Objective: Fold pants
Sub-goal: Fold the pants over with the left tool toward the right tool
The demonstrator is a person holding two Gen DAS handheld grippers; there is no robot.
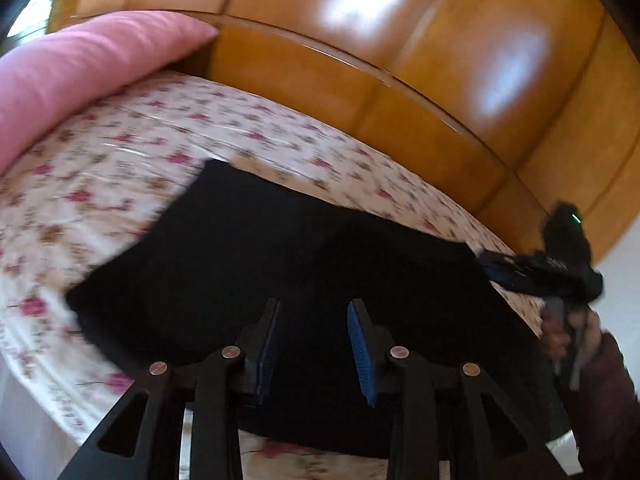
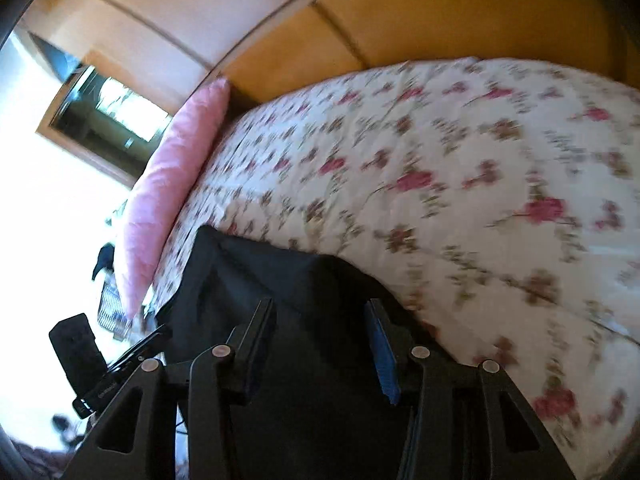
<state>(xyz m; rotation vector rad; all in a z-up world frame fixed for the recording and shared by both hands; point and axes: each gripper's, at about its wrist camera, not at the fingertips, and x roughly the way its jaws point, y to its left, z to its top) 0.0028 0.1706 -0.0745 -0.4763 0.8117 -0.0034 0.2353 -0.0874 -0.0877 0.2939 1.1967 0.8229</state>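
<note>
count: one pair of pants (image 1: 280, 264), one pink pillow (image 1: 80, 76), one floral bed cover (image 1: 120, 160), one wooden headboard (image 1: 400, 80), two grippers.

my left gripper (image 1: 314, 344) has its jaws spread apart with nothing between them; the pants lie directly beyond and beneath the tips. my right gripper (image 2: 320, 344) likewise has its jaws parted and holds nothing, with dark cloth filling the gap below them.

view differences: the left wrist view shows my right gripper (image 1: 516, 270) at the far right edge of the pants, its state there too blurred to tell, and my right hand (image 1: 568, 340) behind it. the right wrist view shows my left gripper (image 2: 120, 360) low to the left of my right jaws, a window (image 2: 104, 116) beyond the pillow (image 2: 172, 184), and a broad run of bed cover (image 2: 460, 180) to the right of the jaws.

the pants (image 2: 280, 300) are black and lie flat on the bed as a broad angular panel with straight edges; seams and folds are not legible in the dark cloth. both views are motion-blurred.
</note>
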